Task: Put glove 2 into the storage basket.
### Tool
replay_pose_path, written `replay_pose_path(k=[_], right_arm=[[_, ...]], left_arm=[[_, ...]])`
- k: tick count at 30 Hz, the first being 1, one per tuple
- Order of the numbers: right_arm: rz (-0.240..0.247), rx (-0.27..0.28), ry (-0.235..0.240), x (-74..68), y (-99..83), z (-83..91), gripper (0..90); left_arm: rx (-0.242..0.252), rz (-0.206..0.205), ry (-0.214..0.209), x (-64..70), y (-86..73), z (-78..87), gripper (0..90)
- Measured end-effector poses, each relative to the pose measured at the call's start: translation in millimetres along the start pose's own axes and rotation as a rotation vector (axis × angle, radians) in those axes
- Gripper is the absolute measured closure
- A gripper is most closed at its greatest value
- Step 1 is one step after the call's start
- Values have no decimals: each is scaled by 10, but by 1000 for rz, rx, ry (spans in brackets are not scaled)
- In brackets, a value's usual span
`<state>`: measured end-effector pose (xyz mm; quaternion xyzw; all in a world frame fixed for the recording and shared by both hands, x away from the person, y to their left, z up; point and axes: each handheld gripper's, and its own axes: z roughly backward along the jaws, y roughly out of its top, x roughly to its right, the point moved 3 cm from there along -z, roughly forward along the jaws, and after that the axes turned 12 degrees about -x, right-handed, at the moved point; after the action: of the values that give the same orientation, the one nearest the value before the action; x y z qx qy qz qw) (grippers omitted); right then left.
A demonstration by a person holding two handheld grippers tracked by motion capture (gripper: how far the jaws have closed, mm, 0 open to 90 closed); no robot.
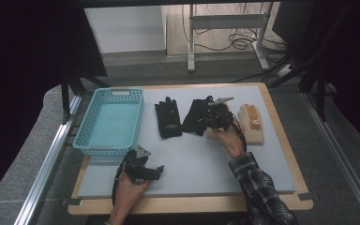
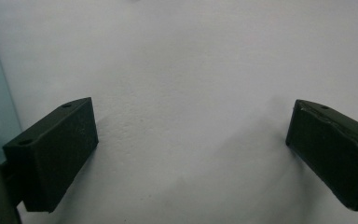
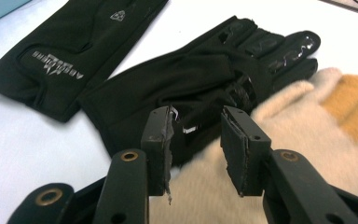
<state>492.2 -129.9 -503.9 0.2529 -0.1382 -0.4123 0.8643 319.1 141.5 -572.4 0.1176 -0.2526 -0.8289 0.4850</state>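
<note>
Right gripper (image 3: 196,140) above black glove (image 3: 182,88) beside cream knit glove (image 3: 307,126), jaws partly open straddling its edge, nothing clamped, left gripper (image 2: 191,140) wide open, empty, over grey mat (image 2: 191,60) near blue basket (image 1: 110,119).

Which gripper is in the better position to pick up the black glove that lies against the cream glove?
The right gripper. Its fingers already straddle the edge of the black glove beside the cream glove. The left gripper hangs open over bare mat near the basket.

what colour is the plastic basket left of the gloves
Light turquoise plastic lattice basket, clearest in the high view.
</note>
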Motion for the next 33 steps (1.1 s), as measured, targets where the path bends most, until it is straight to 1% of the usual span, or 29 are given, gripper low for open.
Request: replay_pose_path(k=[4, 8, 10, 12, 14, 16, 17, 19, 20, 21, 23, 25, 26, 28, 30, 33], right_arm=[[-22, -7, -32, 34, 96, -122, 509], [-34, -10, -37, 34, 173, -246, 421], [-29, -17, -45, 22, 212, -308, 388], [-33, -25, -54, 18, 248, -380, 367], [-31, -44, -79, 37, 274, -456, 367], [-42, -72, -107, 59, 285, -543, 372], [-49, -76, -104, 62, 284, -575, 379], [-63, -78, -92, 68, 289, -607, 415], [-74, -85, -86, 69, 290, -615, 456], [-86, -88, -66, 73, 289, -619, 499], [-130, -78, -29, 70, 271, -629, 606], [-146, -65, 17, 54, 255, -629, 751], [-150, -63, 26, 43, 254, -627, 793], [-122, -69, 7, 12, 267, -619, 825], [-89, -79, -17, -13, 288, -607, 832], [-85, -72, -12, 9, 303, -559, 834]], left_arm=[[-1, -1, 0, -1, 0, 0, 23], [0, 1, 0, 0, 0, 0, 23], [-2, -1, 0, -1, 0, 1, 23], [-2, -1, 1, -1, 0, 1, 23], [-2, -1, 1, -1, 0, 1, 23], [0, 0, 0, 1, 0, 0, 22], [0, -1, 0, 0, 0, -1, 22], [-1, 0, 0, 1, 1, -1, 22], [-1, -1, 0, 1, 1, -1, 22], [-1, -1, 0, 1, 1, -1, 22], [-1, 3, -1, 4, 0, -1, 22], [-1, 2, 0, 4, 0, -1, 22], [-1, 2, 0, 4, 0, -1, 22], [-1, 3, -1, 4, 0, -1, 22], [-2, 3, -1, 4, 0, -1, 22], [-4, 1, 0, 2, 0, -1, 22]])
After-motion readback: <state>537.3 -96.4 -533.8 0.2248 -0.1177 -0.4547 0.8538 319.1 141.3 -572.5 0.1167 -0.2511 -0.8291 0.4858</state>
